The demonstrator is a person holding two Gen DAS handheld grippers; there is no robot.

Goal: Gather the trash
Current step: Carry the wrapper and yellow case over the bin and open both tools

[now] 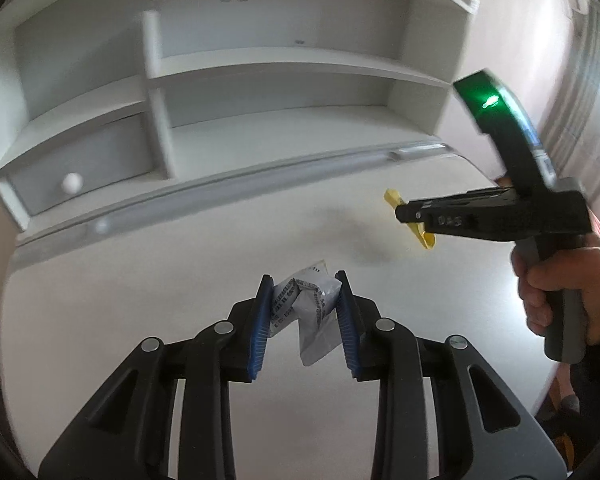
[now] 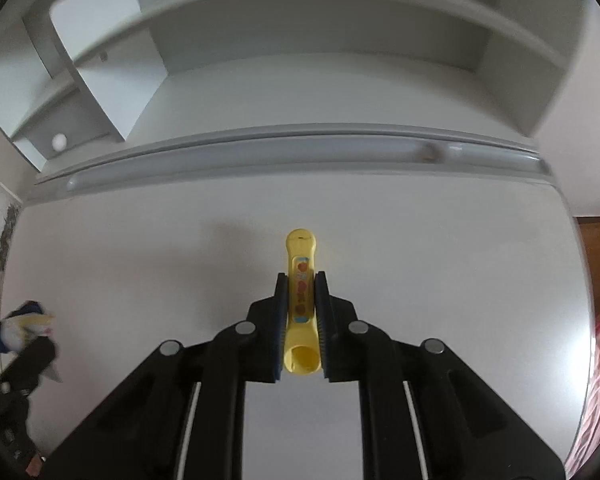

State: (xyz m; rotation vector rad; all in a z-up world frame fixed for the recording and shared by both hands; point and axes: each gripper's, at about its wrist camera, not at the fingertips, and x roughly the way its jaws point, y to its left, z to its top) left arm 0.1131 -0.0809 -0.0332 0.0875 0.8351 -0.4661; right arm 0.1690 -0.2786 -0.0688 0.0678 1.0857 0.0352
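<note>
A: Two pieces of trash, both already taken up, one per hand. Left hand-held gripper (image 1: pixel 304 304) is clamped on a crumpled white wrapper (image 1: pixel 306 312) with grey print. Blue pads press it from both sides. The wrapper bulges and hangs below the jaws, above the white surface (image 1: pixel 180 272).

B: And the right?

A: Right hand-held gripper (image 2: pixel 302 316) is clenched on a yellow tube wrapper (image 2: pixel 300 304), narrow, with small coloured marks down its face. The jaws sit tight against its two long sides.

B: Long axis?

A: It runs along the line the fingers point. The rounded far end sticks out past the tips toward the shelf unit (image 2: pixel 300 80); the open near end sits back between the jaws. In the left wrist view the same wrapper (image 1: pixel 420 236) shows on both sides of the right tool's closed tips, with the person's hand (image 1: pixel 560 292) around the grip.

B: Touching the surface?

A: Cannot tell for certain. A soft shadow lies on the surface near it, so it looks lifted or barely clear.

B: Which hand is nearer a drop-off?

A: No bin is visible in either view. A heap of mixed items (image 2: pixel 24 332) lies at the left edge of the right wrist view, purpose unclear. Judgement: grasping is done for both; what remains is carrying them off and releasing.
</note>
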